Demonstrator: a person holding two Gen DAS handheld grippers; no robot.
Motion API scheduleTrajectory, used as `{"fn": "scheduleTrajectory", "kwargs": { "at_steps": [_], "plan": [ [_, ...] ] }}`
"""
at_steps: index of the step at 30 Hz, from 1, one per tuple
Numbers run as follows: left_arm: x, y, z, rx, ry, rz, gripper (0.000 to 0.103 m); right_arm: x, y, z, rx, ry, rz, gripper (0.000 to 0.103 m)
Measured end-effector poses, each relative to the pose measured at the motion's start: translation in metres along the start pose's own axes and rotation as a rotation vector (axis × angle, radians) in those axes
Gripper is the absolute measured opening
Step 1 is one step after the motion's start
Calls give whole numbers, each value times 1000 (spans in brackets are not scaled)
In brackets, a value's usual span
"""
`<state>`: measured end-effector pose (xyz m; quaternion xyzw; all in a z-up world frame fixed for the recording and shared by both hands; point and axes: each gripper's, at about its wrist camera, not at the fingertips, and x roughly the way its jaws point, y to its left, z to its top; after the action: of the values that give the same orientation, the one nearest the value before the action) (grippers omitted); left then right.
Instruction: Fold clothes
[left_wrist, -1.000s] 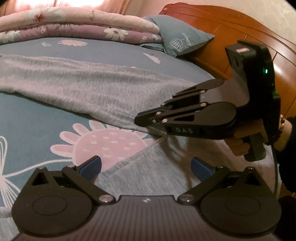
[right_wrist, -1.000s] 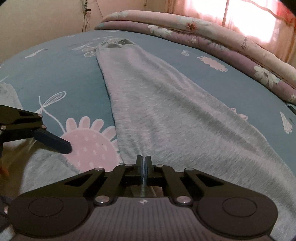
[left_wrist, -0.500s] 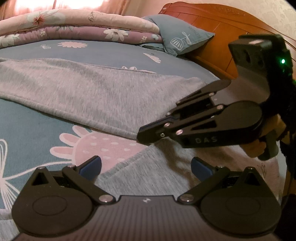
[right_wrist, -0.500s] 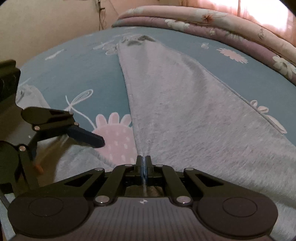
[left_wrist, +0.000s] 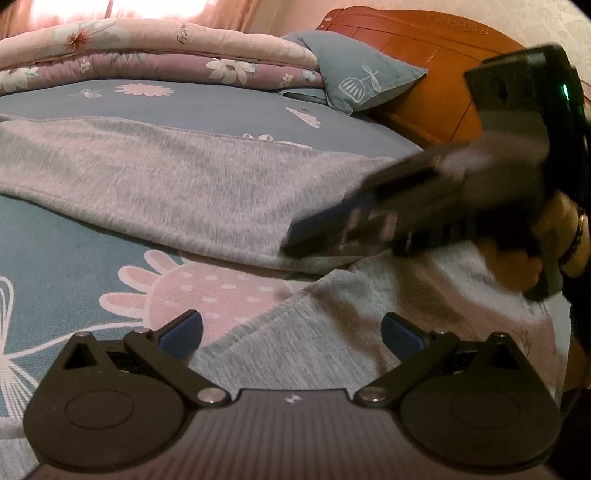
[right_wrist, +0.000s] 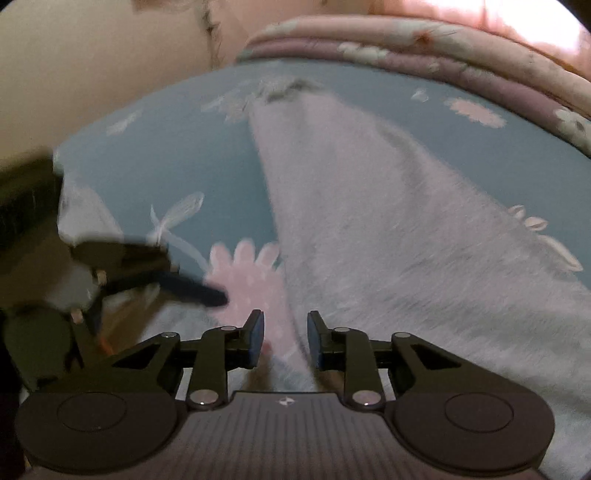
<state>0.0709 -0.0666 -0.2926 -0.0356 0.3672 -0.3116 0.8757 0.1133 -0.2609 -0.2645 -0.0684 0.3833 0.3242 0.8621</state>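
In the left wrist view, the left gripper hangs with jaws wide and empty over the soft grey knit garment spread on the blue floral bed sheet, the right gripper at two o'clock. In the right wrist view its jaws have just been opening, partly apart, the cloth edge between but unpressed, the garment running to twelve o'clock. A fold looks just released; next comes regrasping a fresh edge.
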Motion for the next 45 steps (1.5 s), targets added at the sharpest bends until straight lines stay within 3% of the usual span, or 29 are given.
{"fn": "scheduleTrajectory", "kwargs": {
  "at_steps": [2, 5, 8, 14, 19, 25, 29, 32, 34, 38, 45],
  "plan": [
    [0, 0, 0, -1, 0, 1, 102, -13, -16, 2, 28, -38, -82, 29],
    [0, -1, 0, 4, 1, 4, 102, -24, -32, -4, 27, -27, -117, 29],
    [1, -2, 0, 9, 0, 9, 102, -23, -28, -17, -66, 35, -127, 29],
    [3, -5, 0, 23, 1, 24, 102, -3, -23, -42, -105, 169, -100, 27],
    [3, -5, 0, 23, 1, 25, 102, -23, -35, -31, -60, 90, -107, 27],
    [-8, -5, 7, -8, -5, -17, 102, -47, -60, -18, -27, 2, -212, 27],
    [-8, -16, 11, -7, 9, -72, 102, -58, -99, 2, -29, -30, -277, 28],
    [10, -26, 7, 30, 69, -60, 102, -49, -134, 23, -5, -51, -334, 28],
    [14, -33, 4, 83, 59, -34, 102, -36, -160, 32, 21, -48, -348, 28],
    [14, -29, 0, 89, 34, -56, 102, -2, -190, 39, 20, -10, -295, 35],
    [12, -20, 0, 45, 14, -105, 102, 42, -204, 42, -9, 47, -175, 35]
  ]
}}
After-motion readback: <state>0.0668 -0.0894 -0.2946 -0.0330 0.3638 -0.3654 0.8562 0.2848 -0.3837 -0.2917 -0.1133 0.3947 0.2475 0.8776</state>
